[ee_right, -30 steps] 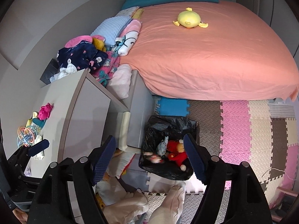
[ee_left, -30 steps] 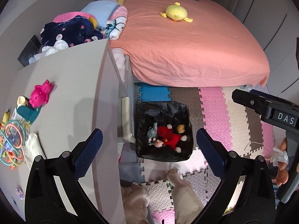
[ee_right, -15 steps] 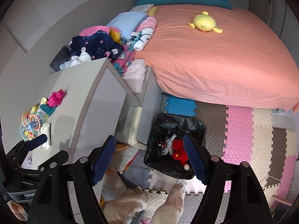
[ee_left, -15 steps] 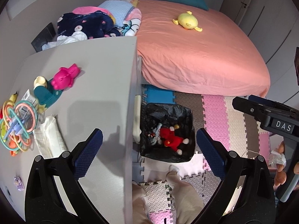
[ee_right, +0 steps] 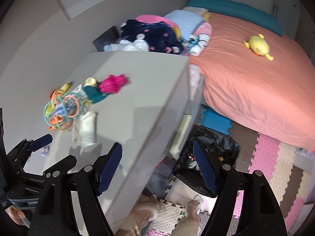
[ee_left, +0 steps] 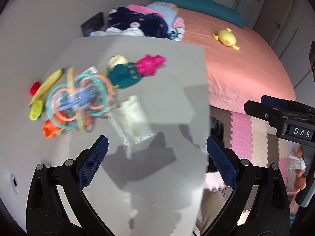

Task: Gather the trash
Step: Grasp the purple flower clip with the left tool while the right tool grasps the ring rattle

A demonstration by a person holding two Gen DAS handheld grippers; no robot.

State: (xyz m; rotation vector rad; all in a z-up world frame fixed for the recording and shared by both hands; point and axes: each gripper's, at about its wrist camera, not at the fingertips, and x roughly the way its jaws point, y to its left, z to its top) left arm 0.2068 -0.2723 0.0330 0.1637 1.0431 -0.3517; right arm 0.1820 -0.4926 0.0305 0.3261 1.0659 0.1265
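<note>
My left gripper [ee_left: 157,157] is open and empty above the grey dresser top [ee_left: 167,74]. A crumpled white wrapper [ee_left: 133,120] lies just ahead of it; it also shows in the right wrist view [ee_right: 84,127]. My right gripper [ee_right: 157,167] is open and empty, over the dresser's front edge [ee_right: 169,106]. The black-lined trash bin [ee_right: 204,157] stands on the floor beside the dresser, with a red plush and other bits inside. The left gripper also shows at the left edge of the right wrist view [ee_right: 39,139].
Toys sit on the dresser: a ring rattle [ee_left: 78,100], a pink figure [ee_left: 149,64], a teal piece [ee_left: 122,76], a banana toy [ee_left: 47,84]. A bed with a salmon sheet [ee_right: 256,74] and yellow plush [ee_right: 258,43] lies to the right. Foam mats [ee_right: 275,167] cover the floor.
Both grippers have swung left and up over the dresser top. The toys and white wrapper now lie ahead of the left gripper; the bin has slid to the right edge.
</note>
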